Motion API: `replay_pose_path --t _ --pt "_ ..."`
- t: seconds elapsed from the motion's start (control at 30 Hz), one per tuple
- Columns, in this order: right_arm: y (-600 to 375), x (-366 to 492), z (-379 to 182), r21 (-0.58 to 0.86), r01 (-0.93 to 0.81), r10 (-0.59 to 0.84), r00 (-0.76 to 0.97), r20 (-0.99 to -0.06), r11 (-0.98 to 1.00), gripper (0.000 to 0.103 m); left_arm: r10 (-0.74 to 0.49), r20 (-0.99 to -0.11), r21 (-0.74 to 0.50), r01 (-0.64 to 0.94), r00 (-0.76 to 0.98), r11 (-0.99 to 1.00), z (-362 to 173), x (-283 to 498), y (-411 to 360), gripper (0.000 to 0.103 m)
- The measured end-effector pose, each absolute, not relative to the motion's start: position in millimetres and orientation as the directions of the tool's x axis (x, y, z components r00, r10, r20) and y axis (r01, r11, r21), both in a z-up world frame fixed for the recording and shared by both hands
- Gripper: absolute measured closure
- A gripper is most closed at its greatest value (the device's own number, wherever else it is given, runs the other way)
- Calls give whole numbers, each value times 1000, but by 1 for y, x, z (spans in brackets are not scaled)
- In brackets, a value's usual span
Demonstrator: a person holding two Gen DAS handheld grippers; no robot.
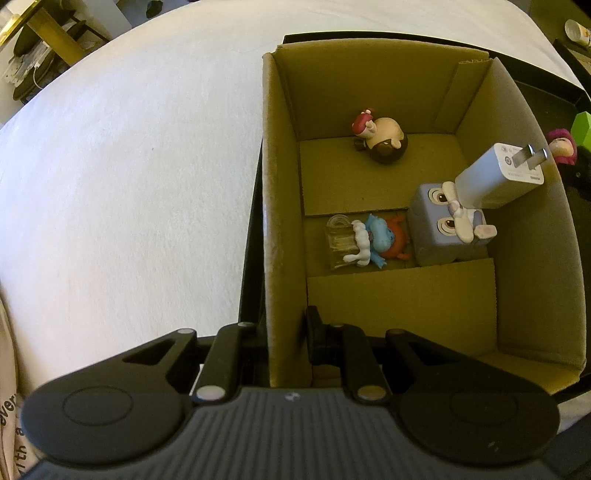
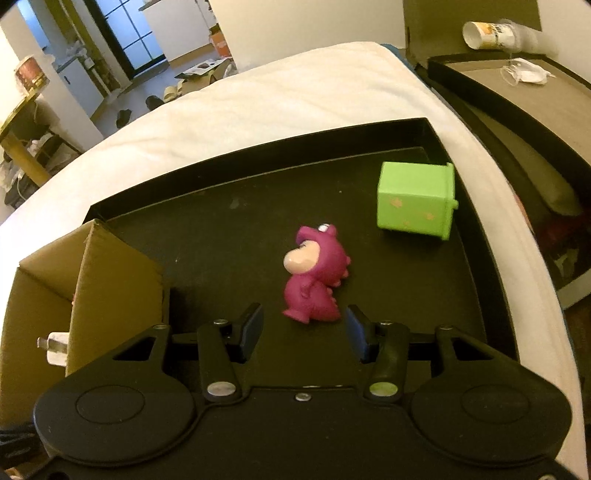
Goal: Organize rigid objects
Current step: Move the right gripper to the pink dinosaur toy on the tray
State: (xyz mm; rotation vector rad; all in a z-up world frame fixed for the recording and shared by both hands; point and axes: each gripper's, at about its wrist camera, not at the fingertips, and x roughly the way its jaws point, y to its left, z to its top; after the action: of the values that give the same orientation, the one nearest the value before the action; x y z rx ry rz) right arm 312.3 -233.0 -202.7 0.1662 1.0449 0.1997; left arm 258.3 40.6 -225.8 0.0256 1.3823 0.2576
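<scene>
In the left wrist view a cardboard box (image 1: 280, 206) holds a brown-and-red figurine (image 1: 380, 138), a blue figure on a clear block (image 1: 364, 242), a grey cube toy (image 1: 443, 225) and a white charger plug (image 1: 498, 175) leaning on its right wall. My left gripper (image 1: 286, 341) is shut on the box's near left wall, one finger each side. In the right wrist view a magenta dinosaur figurine (image 2: 314, 275) and a green cube (image 2: 415, 199) lie on the black tray (image 2: 229, 229). My right gripper (image 2: 304, 326) is open, just short of the dinosaur.
The tray lies on a white bed (image 1: 129, 184). The box (image 2: 110, 273) stands at the tray's left side in the right wrist view. A bedside table (image 2: 517, 85) with a cup (image 2: 491, 33) is at the far right. Furniture stands beyond the bed at the far left.
</scene>
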Motion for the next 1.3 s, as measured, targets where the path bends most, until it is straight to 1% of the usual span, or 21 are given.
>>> replay_pose_path --t 0.23,0.27,0.3,0.47,0.67,1.17,1.2,1.23,1.3 --pt "-231 319 -212 207 -91 225 467 -855 974 54 194 -967 167 -167 164 972 -226 258 42 88" --pt "-230 319 -213 197 -101 222 466 -857 975 56 195 -967 168 -166 164 972 -226 258 41 88" --pt "-229 318 -212 183 -114 216 470 -856 976 65 195 -967 168 -166 164 972 -226 258 41 88" --pt "-233 312 -209 168 -123 207 482 -851 978 65 195 -967 168 -165 164 972 -226 258 41 88" --pt "-241 294 -202 198 -104 223 488 -844 975 66 197 -967 170 -164 164 972 -226 258 42 88" --pt "-240 277 -161 212 -121 244 534 -810 970 67 192 -968 164 -173 163 971 -226 258 45 88" --pt "-239 277 -159 218 -123 249 532 -809 968 101 192 -968 163 -172 162 971 -225 258 45 88" --pt "-238 278 -156 230 -115 256 520 -815 966 103 191 -968 163 -173 162 971 -225 258 45 88" --pt "-236 277 -151 239 -120 266 520 -812 964 103 189 -969 161 -173 162 972 -225 257 44 88"
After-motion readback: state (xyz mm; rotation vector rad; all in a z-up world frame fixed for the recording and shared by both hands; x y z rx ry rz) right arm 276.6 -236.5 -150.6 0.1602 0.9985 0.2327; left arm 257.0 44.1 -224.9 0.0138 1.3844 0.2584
